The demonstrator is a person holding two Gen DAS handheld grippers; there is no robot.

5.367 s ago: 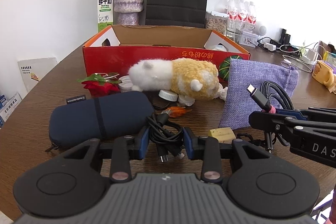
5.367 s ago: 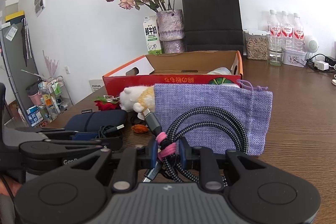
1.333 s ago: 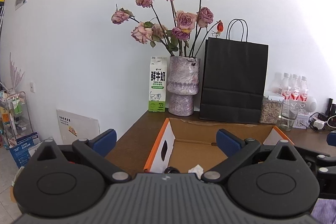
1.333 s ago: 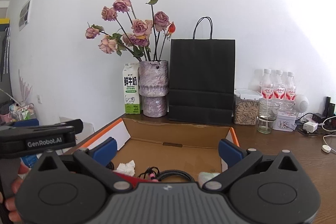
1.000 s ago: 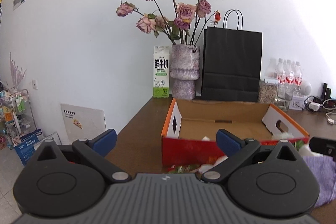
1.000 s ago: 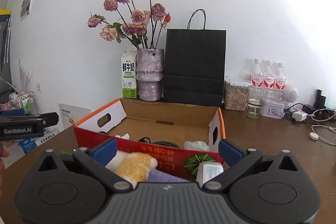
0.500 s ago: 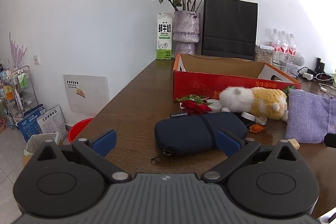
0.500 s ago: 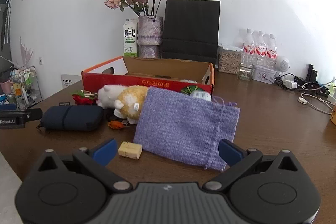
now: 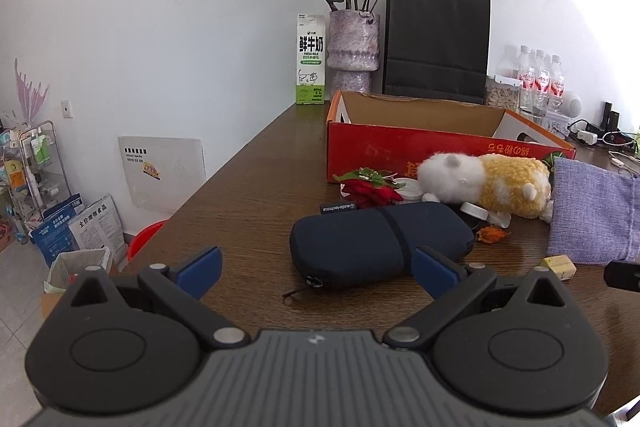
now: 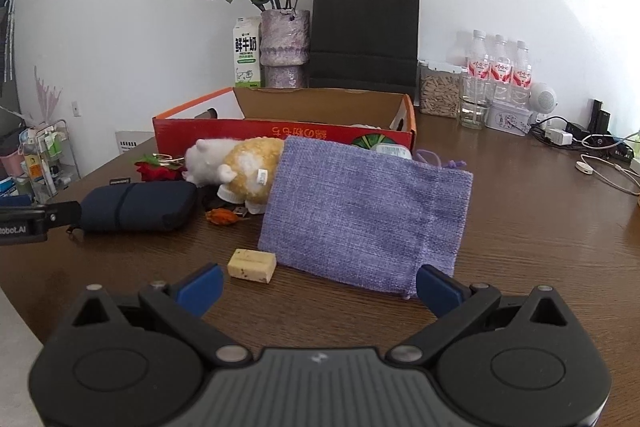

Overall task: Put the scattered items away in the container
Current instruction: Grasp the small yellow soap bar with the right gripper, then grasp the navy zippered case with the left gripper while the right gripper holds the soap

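The red cardboard box (image 9: 400,147) (image 10: 280,133) stands open at the back of the wooden table. In front of it lie a navy zip case (image 9: 376,243) (image 10: 136,205), a white and yellow plush (image 9: 484,179) (image 10: 236,169), a red rose (image 9: 372,187) (image 10: 154,169), a purple cloth pouch (image 9: 592,211) (image 10: 368,215) and a small cream block (image 9: 559,265) (image 10: 252,265). My left gripper (image 9: 316,273) is open and empty just short of the navy case. My right gripper (image 10: 318,291) is open and empty in front of the pouch and block.
A milk carton (image 9: 311,65), a vase of dried roses (image 9: 353,47) and a black paper bag (image 9: 436,43) line the wall. Bottles and a jar (image 10: 496,75) plus cables (image 10: 600,163) occupy the right. White caps (image 9: 474,211) and an orange scrap (image 9: 491,235) lie by the plush.
Both grippers dropped their cables into the box, opened, and pulled back low toward the table's near edge. The left now faces the navy case, the right the pouch.
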